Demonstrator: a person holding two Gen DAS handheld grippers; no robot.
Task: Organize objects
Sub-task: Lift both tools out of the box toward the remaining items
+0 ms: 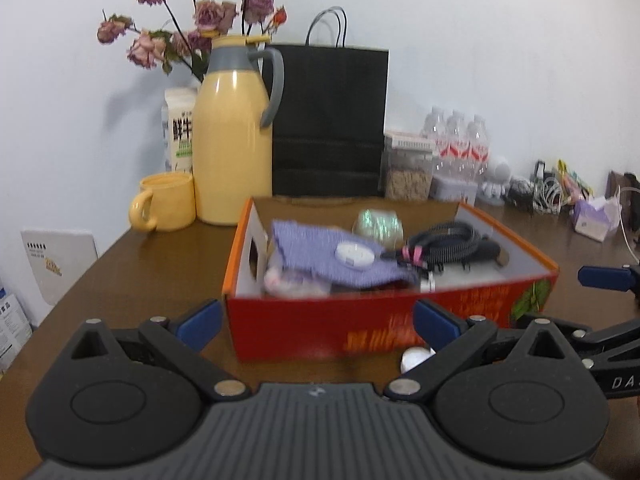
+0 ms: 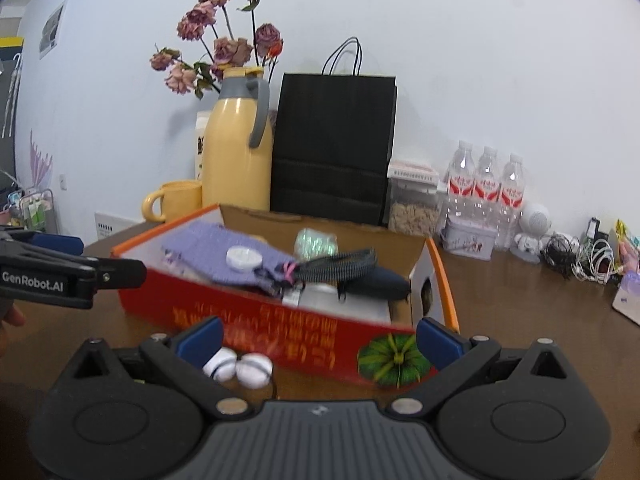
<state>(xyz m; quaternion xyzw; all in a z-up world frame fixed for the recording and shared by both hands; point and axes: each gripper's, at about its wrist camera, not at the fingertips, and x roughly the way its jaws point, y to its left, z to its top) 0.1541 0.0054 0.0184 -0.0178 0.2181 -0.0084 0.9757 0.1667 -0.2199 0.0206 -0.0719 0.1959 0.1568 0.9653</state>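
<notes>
A red and orange cardboard box (image 1: 360,320) (image 2: 280,320) sits on the brown table. It holds a purple knitted cloth (image 1: 328,252) (image 2: 216,252), a white round disc (image 1: 354,255) (image 2: 244,258), a black coiled cable (image 1: 444,240) (image 2: 340,264) and a shiny green packet (image 1: 378,222) (image 2: 316,242). Two small white round objects (image 2: 240,368) (image 1: 414,358) lie on the table in front of the box. My left gripper (image 1: 316,324) is open and empty, close to the box's front. My right gripper (image 2: 318,338) is open and empty, just above the white objects.
A yellow thermos jug (image 1: 236,140) (image 2: 238,148), a yellow mug (image 1: 166,200), a milk carton (image 1: 180,132), dried roses, a black paper bag (image 1: 328,120) (image 2: 336,148), a food jar (image 2: 412,204), water bottles (image 2: 486,188) and tangled cables (image 2: 576,256) line the back wall.
</notes>
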